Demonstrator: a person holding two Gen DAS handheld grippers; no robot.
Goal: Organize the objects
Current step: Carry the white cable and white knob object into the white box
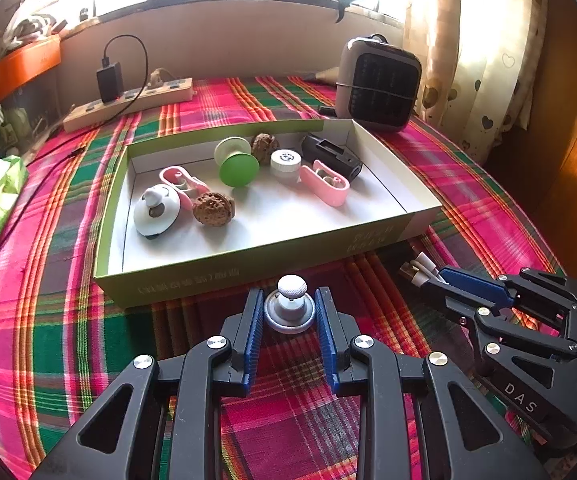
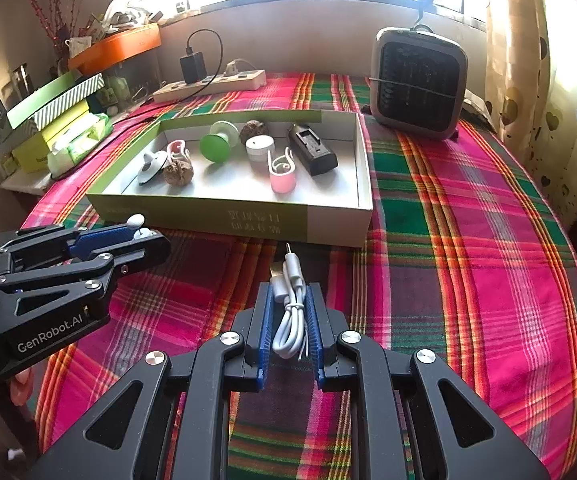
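We hold a knobbed disc (image 1: 289, 308) in the left gripper (image 1: 289, 312) and a coiled cable (image 2: 291, 312) in the right gripper (image 2: 291, 316), jaws pinching both. Risk: either load snags the box (image 2: 328, 228) wall and slips.

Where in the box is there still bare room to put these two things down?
In the box, the bare floor lies along the near wall and in the near right corner, in front of the pink clip. The back half is crowded, from the white knob to the black charger.

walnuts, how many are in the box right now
2. One walnut lies near the box's left end, beside the white knob piece. The other walnut sits at the back wall behind the green spool. None seems hidden.
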